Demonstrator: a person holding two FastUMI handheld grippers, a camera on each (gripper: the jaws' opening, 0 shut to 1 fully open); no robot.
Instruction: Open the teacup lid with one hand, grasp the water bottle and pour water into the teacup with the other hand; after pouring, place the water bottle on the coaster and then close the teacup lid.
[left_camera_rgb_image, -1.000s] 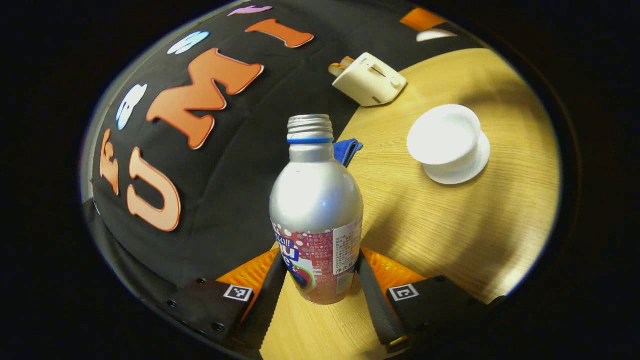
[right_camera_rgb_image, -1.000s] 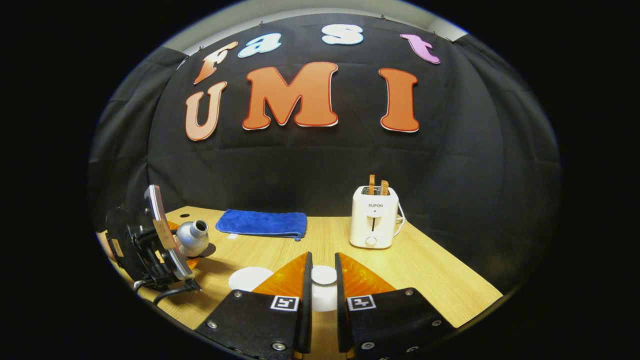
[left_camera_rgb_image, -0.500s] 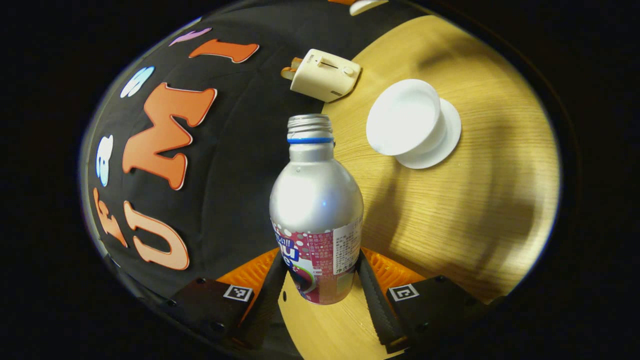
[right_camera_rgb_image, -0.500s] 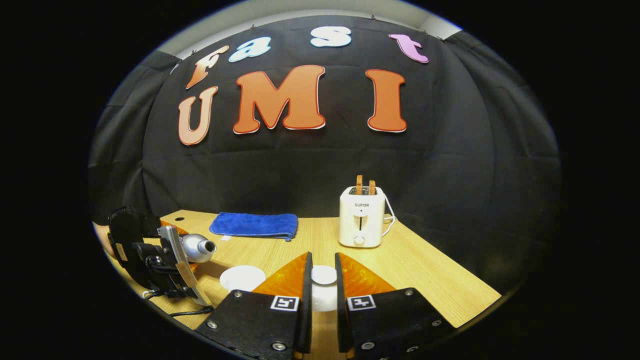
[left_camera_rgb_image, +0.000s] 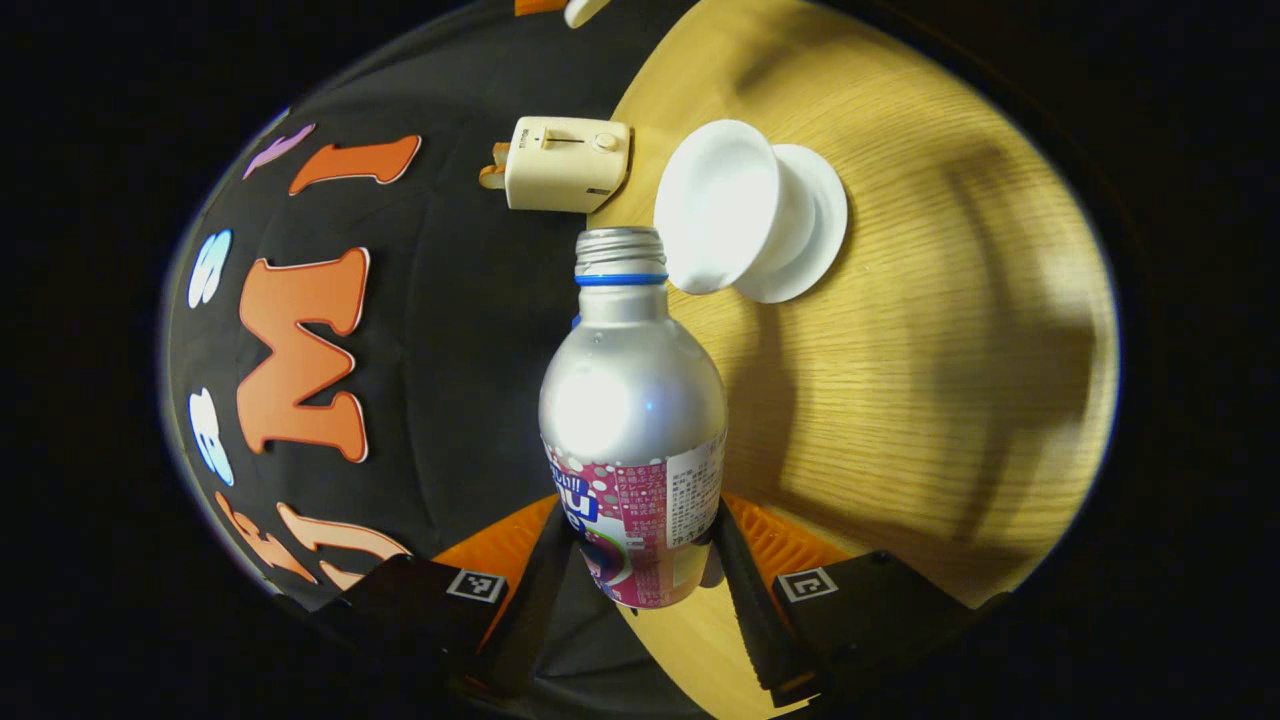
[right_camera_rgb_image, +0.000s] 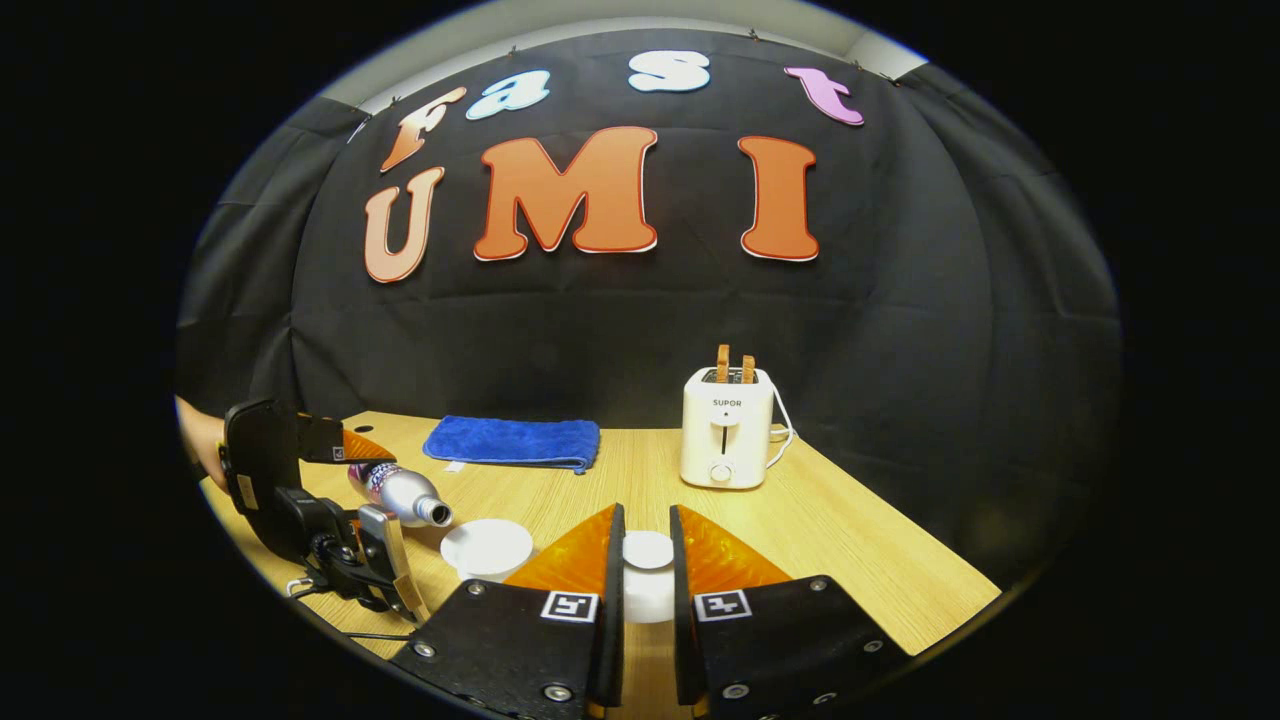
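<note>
Water bottle (left_camera_rgb_image: 632, 420) is sitting clamped between the left gripper's (left_camera_rgb_image: 637, 560) 2 fingers at frame centre, its open mouth tipping beside the white teacup (left_camera_rgb_image: 722, 218) — upper centre.

Right gripper view: the right gripper (right_camera_rgb_image: 641, 580) is pinching the teacup lid (right_camera_rgb_image: 647, 551) at bottom centre, with the teacup (right_camera_rgb_image: 487, 547) lying just left.

We see bare table (right_camera_rgb_image: 850, 540) to the right of the teacup (right_camera_rgb_image: 487, 548) and in front of the toaster (right_camera_rgb_image: 727, 425), wide enough for a gripper. The blue towel (right_camera_rgb_image: 512, 442) lies along the back edge. On the cup's left the left gripper (right_camera_rgb_image: 345, 470) and its tilted water bottle (right_camera_rgb_image: 402, 492) block the approach.
</note>
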